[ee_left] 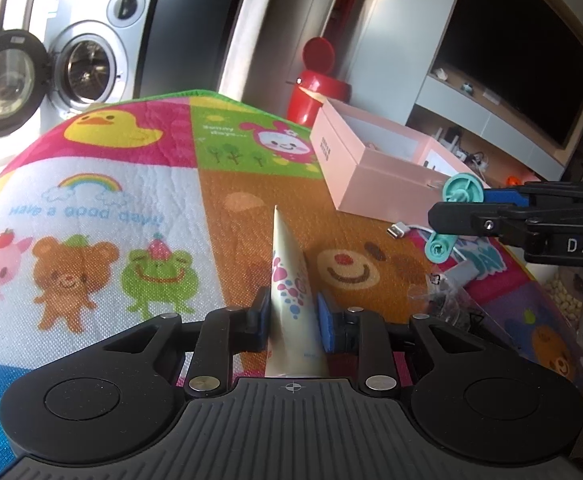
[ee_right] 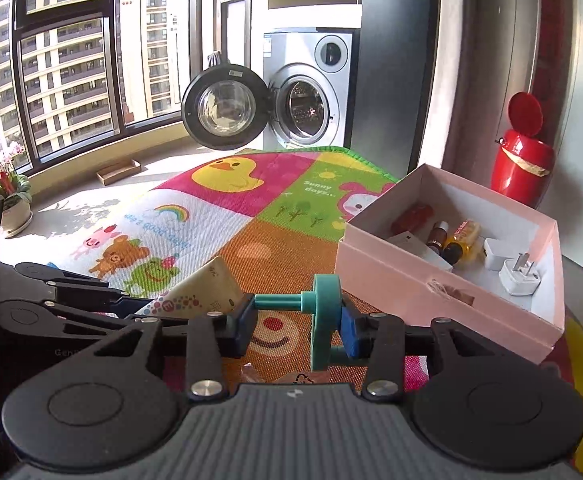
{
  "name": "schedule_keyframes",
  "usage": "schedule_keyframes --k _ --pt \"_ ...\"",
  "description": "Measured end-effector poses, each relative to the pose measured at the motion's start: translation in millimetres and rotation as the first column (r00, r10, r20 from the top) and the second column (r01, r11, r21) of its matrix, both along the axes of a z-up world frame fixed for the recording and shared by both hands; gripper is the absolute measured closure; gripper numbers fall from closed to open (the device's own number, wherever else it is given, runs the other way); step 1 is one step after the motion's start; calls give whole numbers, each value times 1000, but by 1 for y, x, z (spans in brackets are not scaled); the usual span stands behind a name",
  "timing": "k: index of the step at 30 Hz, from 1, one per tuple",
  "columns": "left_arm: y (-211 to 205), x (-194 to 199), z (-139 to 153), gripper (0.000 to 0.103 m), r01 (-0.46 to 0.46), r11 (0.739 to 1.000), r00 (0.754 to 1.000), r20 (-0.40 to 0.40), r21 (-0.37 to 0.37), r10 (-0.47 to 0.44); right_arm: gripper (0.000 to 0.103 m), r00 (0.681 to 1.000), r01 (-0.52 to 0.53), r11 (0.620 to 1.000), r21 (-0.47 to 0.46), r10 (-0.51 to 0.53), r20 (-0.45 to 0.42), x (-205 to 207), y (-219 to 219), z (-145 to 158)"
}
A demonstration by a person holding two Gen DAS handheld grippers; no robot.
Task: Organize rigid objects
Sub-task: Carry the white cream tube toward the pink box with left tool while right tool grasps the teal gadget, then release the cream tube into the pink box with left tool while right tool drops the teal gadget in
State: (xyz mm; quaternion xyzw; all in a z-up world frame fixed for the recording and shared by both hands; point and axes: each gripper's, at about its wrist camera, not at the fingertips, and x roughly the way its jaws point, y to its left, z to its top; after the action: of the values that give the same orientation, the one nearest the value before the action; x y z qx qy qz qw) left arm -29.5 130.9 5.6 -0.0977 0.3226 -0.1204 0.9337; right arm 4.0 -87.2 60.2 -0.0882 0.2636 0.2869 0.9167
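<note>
My left gripper (ee_left: 293,316) is shut on a cream tube with pink and blue dots (ee_left: 291,280), held above the cartoon play mat (ee_left: 111,200). The tube also shows in the right wrist view (ee_right: 203,292). My right gripper (ee_right: 299,320) is shut on a teal plastic part with a disc and a rod (ee_right: 323,316), left of the open pink box (ee_right: 451,304). In the left wrist view the right gripper (ee_left: 443,216) holds that teal part (ee_left: 462,189) near the pink box (ee_left: 379,168). The box holds small bottles (ee_right: 457,240) and white plug adapters (ee_right: 517,276).
A white USB cable (ee_left: 401,232) and a clear bag with dark items (ee_left: 447,300) lie on the mat by the box. A red bin (ee_right: 525,164) stands behind the box. A washing machine (ee_right: 311,92) with its door open stands beyond the mat. A TV unit (ee_left: 511,80) is at the right.
</note>
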Motion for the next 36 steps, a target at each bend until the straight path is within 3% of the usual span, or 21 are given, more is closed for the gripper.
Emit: schedule_keyframes --k 5,8,10,16,19,22,24,32,36 --pt "-22 -14 8 76 127 992 992 9 23 -127 61 988 108 993 44 -112 102 -23 -47 33" --pt "-34 -20 34 76 184 983 981 69 -2 -184 61 975 166 983 74 -175 136 -33 -72 44" --pt "-42 -14 59 77 199 980 971 132 19 -199 61 967 193 976 99 -206 149 -40 -88 47" --pt "-78 39 149 77 206 977 910 356 55 -211 61 954 232 966 115 -249 168 -52 -110 37" --pt "-102 86 174 77 237 971 897 384 -1 -219 61 954 243 963 118 -259 147 -50 -117 31" --pt "-117 140 166 77 315 935 920 293 -162 -259 61 953 259 960 110 -272 135 -46 -120 26" --pt "-121 164 147 78 291 929 950 186 -229 -251 61 952 265 959 104 -277 133 -45 -123 23" --pt "-70 119 87 78 113 976 988 123 -189 -90 61 949 301 948 108 -309 67 -27 -125 16" --pt "-51 82 57 77 44 995 999 31 -93 -41 61 950 287 947 146 -300 81 -10 -120 35"
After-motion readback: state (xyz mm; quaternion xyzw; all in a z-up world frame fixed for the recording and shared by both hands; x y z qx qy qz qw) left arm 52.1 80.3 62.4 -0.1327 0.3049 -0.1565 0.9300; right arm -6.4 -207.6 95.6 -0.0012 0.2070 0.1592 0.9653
